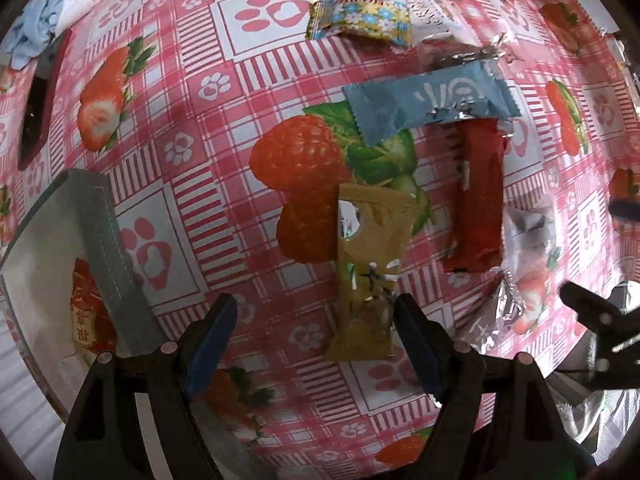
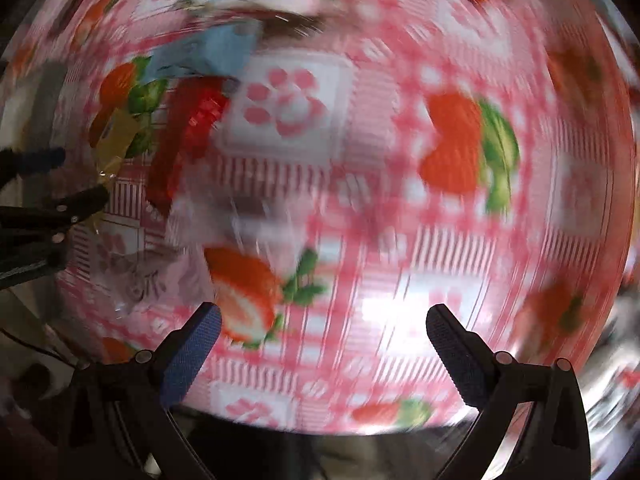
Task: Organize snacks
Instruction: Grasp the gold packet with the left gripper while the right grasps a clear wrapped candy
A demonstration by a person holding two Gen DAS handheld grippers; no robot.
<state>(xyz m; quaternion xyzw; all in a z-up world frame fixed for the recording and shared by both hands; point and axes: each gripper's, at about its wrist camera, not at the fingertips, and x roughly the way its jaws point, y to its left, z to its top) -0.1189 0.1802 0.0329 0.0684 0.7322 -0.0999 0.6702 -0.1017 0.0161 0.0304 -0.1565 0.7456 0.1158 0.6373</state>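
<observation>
Your left gripper (image 1: 316, 312) is pointing down at the table (image 1: 200, 92) with its fingers standing well apart, and the lower end of a mustard-yellow snack packet (image 1: 370, 272) is lying between them; its right edge is just beside the right finger (image 1: 416, 344), though you cannot tell whether they are touching, and the left finger stands clear of it. Nothing is being squeezed.

Going left to right in the left wrist view: a white box with a grey-green rim (image 1: 100, 248) is sitting at the left edge, with a red-and-gold printed item (image 1: 90, 320) lying inside it. The yellow packet is lying on the strawberry-and-paw-print tablecloth near the middle. Above it a light blue packet (image 1: 424, 108) is lying across the top end of a red bar packet (image 1: 478, 196), which is lying just right of the yellow one. A clear wrapper with silver foil ends (image 1: 524, 264) is lying right of the red bar. Further up, a flowered yellow-and-blue packet (image 1: 360, 20) is lying beside a white packet (image 1: 428, 12).

Your right gripper (image 2: 324, 324) is holding its fingers wide apart over bare tablecloth, with nothing between them. Its view is blurred by motion, with the snacks smeared at the upper left.
</observation>
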